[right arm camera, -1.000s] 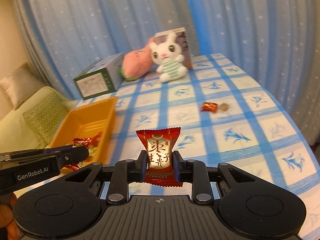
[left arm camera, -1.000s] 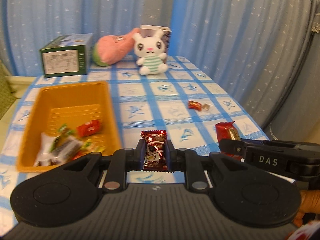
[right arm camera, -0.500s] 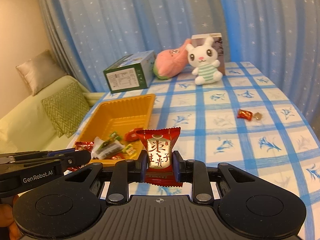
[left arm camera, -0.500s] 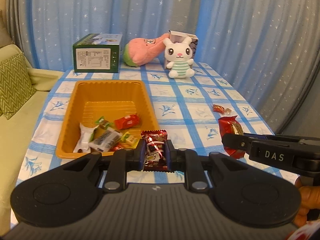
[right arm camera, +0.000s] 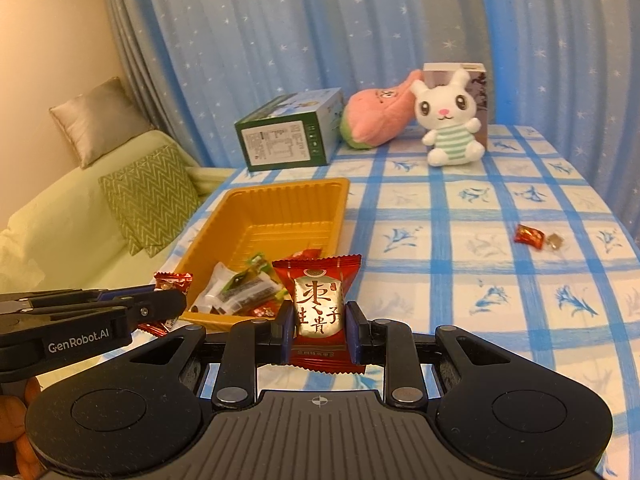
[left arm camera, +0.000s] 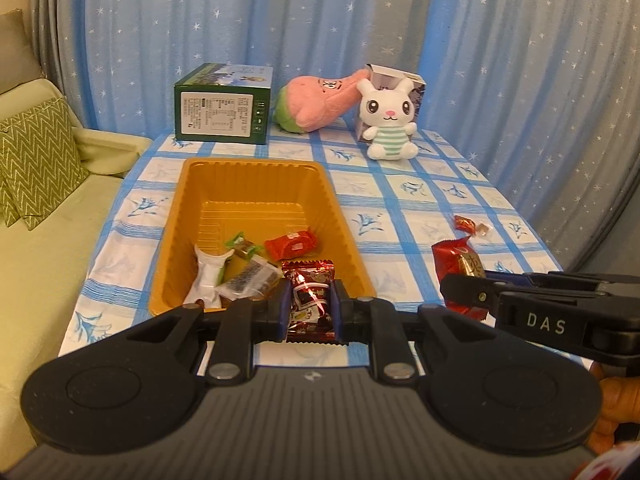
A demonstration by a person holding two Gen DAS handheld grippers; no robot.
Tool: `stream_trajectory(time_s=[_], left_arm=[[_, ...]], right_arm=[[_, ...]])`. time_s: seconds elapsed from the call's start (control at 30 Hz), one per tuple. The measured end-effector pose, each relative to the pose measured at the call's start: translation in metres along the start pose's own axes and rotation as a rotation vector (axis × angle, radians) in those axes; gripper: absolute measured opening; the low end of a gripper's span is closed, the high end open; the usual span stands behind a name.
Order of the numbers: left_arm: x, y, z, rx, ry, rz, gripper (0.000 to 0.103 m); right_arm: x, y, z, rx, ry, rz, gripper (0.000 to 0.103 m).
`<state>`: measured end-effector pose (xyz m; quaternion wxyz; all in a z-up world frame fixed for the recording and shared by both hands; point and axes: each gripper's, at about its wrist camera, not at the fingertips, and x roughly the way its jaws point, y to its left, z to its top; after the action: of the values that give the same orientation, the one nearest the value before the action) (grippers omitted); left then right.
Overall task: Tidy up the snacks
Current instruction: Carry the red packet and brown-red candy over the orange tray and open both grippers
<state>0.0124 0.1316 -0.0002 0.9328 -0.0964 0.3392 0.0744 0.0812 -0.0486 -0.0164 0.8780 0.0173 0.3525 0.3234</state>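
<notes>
Left wrist view: the left gripper (left arm camera: 310, 308) had its jaws pinching a dark red candy (left arm camera: 309, 300), held upright just over the near rim of the orange tray (left arm camera: 256, 184). The tray sat on the checked tablecloth (left arm camera: 400, 208) with a handful of wrapped snacks (left arm camera: 248, 260) piled at its near end, far end bare. Off to the right, the right gripper (left arm camera: 466, 294) poked in from the side, clamping a red packet (left arm camera: 460, 258). Two small candies (left arm camera: 470, 226) lay loose on the cloth beyond it, well apart from the tray. At the back: a green box (left arm camera: 222, 106), a pink plush (left arm camera: 320, 104), and a white bunny (left arm camera: 390, 120) in front of a smaller box (left arm camera: 394, 76). Sofa with a zigzag cushion (left arm camera: 36, 156) on the left, starry curtain (left arm camera: 280, 20) behind everything.

Right wrist view: jaws squeezed on the red packet, gold label facing the camera, blocking part of the tray's near right corner. The left gripper came in from the lower left beside the tray with its candy pinched. The loose candies sat far right on the cloth. The packet hid some of the snacks in the tray.
</notes>
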Motion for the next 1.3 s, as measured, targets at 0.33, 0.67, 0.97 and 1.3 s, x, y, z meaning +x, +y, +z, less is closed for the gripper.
stream_trajectory(time_s=[0.33,0.67,0.97,1.3], left_arm=[[0.024,0.028,0.018,-0.01,0.014,0.02,0.018],[0.065,0.057,0.043,-0.014,0.042,0.045,0.018],[0.108,0.076,0.061,0.006,0.077,0.054,0.018],[0.147,0.091,0.08,0.019,0.103,0.063,0.018]], right_arm=[[0.044,0.016,0.027,-0.051,0.02,0.032,0.027],[0.105,0.021,0.049,-0.082,0.083,0.051,0.027],[0.153,0.023,0.068,-0.099,0.108,0.063,0.027],[0.193,0.015,0.09,-0.094,0.128,0.058,0.027]])
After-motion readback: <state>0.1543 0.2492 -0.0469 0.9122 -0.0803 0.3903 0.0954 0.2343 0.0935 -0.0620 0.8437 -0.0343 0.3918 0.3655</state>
